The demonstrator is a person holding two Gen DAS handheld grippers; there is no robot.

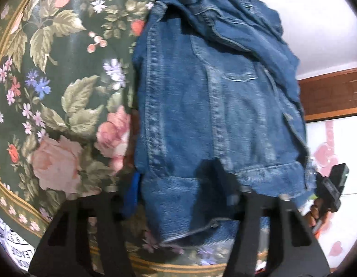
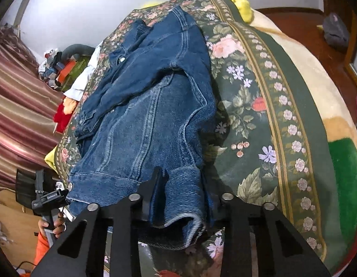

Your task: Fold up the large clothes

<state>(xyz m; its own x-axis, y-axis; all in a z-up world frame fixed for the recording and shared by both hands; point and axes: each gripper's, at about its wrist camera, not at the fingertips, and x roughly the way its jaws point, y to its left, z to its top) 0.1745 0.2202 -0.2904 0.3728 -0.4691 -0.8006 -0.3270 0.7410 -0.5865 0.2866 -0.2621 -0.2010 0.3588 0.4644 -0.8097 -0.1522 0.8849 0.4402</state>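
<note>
Faded blue denim jacket [image 2: 150,106] on dark green, pink-rose floral bedspread [image 2: 252,124]

Home bedroom: floral bedspread [image 2: 266,120], curtains [image 2: 19,106]

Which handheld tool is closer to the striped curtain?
Left. The left tool is at the denim jacket hem beside the striped curtain; the right tool grips the hem farther away.

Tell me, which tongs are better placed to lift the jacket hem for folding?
Right. The right tongs pinch a bunched hem corner of the denim jacket; the left tongs straddle the hem more widely, and their grip is unclear.
</note>
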